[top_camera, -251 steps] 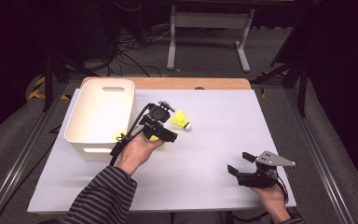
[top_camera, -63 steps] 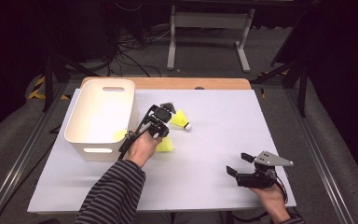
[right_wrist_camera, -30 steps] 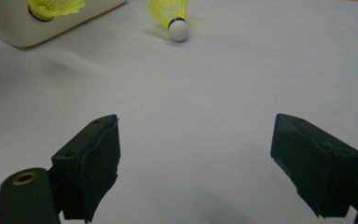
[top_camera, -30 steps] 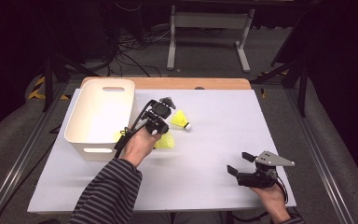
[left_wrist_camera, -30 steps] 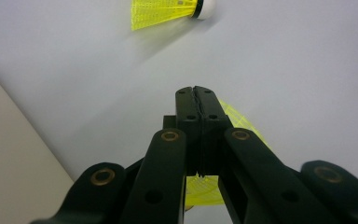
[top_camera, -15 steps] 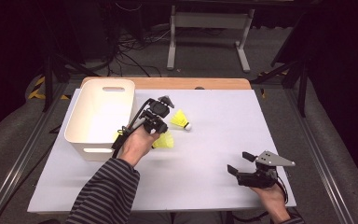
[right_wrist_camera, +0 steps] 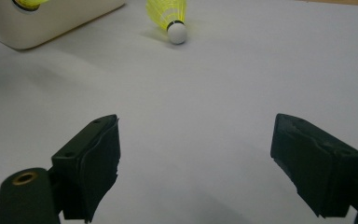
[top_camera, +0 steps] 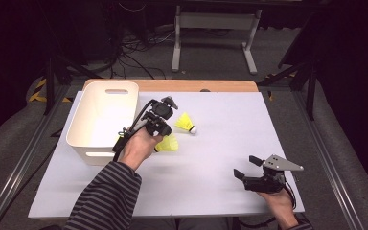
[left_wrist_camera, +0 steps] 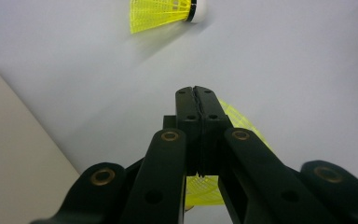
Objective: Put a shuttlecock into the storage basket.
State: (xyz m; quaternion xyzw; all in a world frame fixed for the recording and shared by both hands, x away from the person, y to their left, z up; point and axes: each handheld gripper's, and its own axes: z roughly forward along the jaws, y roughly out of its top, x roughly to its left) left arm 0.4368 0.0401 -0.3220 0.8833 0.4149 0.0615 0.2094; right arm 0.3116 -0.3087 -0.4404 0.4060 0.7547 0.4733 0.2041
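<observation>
One yellow shuttlecock [top_camera: 168,143] sat at centre-left of the high view, beside the hand. Another [top_camera: 185,123] lay just above it, its white cork pointing right.

Your left gripper [top_camera: 165,106] has drifted a little to the left since 2.1 s ago, edging closer to the white rectangular plastic bin [top_camera: 92,140], and your hand [top_camera: 138,146] and striped sleeve [top_camera: 106,199] swung left with it. 8.4 s ago a yellow feathered shuttlecock [top_camera: 168,143] was tucked under your left hand beside the bin's near right corner; now it shows in the open, just right of that hand, its skirt under the closed jaws in the left gripper view.
</observation>
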